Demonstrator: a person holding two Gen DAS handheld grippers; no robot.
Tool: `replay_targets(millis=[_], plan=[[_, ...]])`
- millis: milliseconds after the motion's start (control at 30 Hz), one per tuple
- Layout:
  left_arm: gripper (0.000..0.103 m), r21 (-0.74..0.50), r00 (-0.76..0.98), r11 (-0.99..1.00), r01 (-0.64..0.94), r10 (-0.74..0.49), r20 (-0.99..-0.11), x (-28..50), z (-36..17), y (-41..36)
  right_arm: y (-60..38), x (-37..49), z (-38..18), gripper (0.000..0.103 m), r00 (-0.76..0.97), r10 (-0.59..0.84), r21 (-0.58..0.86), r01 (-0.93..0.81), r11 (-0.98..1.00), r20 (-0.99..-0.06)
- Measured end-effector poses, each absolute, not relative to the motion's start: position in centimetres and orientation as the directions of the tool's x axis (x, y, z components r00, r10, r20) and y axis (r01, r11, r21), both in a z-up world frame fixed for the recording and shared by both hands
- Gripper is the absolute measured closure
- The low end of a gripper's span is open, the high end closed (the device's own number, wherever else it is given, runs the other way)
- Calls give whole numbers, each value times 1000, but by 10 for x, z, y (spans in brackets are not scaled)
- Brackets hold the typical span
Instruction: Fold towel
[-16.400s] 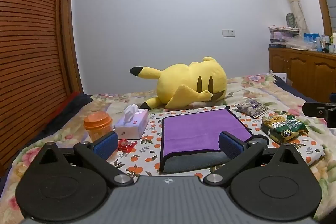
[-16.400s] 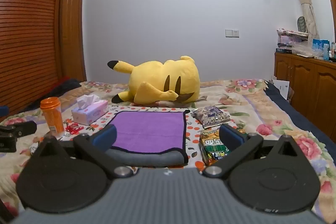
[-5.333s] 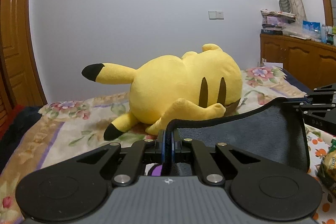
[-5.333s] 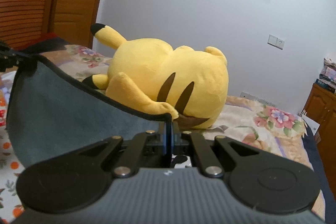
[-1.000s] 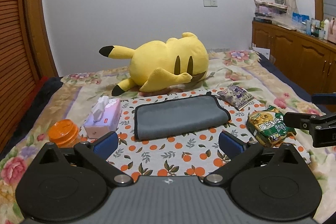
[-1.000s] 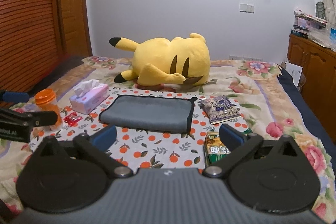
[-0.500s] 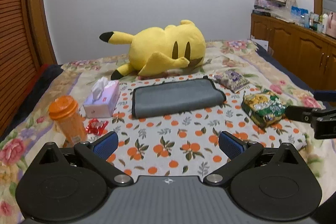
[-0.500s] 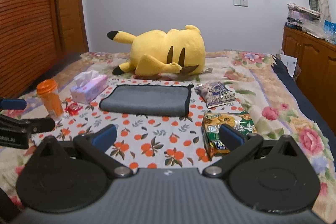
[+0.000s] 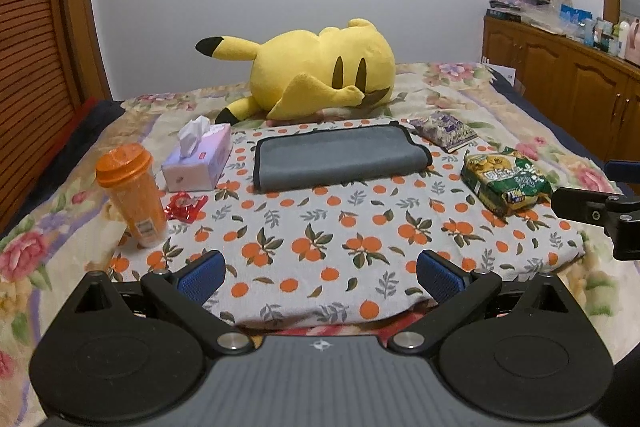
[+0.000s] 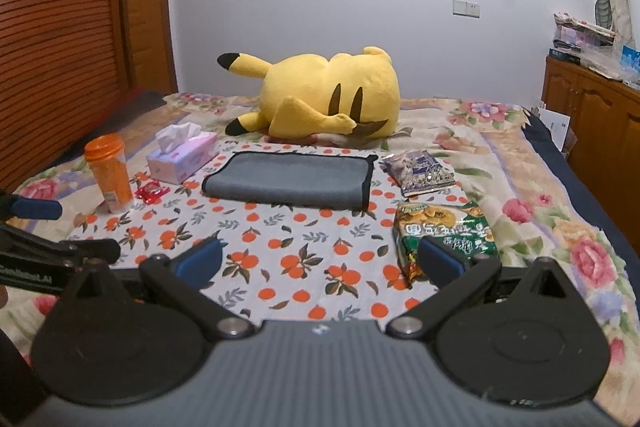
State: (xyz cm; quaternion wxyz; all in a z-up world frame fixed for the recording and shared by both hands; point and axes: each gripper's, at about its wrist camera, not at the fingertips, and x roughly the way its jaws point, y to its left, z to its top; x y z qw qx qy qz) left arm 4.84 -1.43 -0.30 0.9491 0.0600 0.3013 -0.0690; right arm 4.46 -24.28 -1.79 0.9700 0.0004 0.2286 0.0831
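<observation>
The towel (image 9: 340, 157) lies folded, grey side up with a black hem, on the orange-print cloth (image 9: 340, 227) in front of the yellow plush. It also shows in the right wrist view (image 10: 288, 179). My left gripper (image 9: 318, 275) is open and empty, held well back from the towel near the cloth's front edge. My right gripper (image 10: 320, 261) is open and empty too, also back from the towel. The right gripper's tip shows at the right edge of the left wrist view (image 9: 600, 207); the left gripper's tip shows at the left edge of the right wrist view (image 10: 48, 227).
A yellow plush (image 9: 320, 83) lies behind the towel. A tissue box (image 9: 198, 159), an orange bottle (image 9: 132, 195) and a red wrapper (image 9: 185, 205) stand left of it. A purple packet (image 9: 444, 131) and a green snack bag (image 9: 506, 179) lie to its right. Wooden cabinets (image 9: 568, 83) line the right wall.
Both grippers have drawn back and a little lower from the towel, so the bed looks farther off. The towel lies still, folded. Both stay open.
</observation>
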Motion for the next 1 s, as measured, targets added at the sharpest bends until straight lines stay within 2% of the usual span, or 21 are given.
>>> replay_targets(millis=[600, 1000], plan=[[0, 66, 802, 988, 142, -75, -592, 43, -36, -4, -243, 45, -42, 0, 873, 146, 73, -127, 989, -464], [0, 71, 842, 989, 127, -70, -535, 33, -32, -3, -243, 47, -45, 0, 883, 125, 69, -105, 992, -452]])
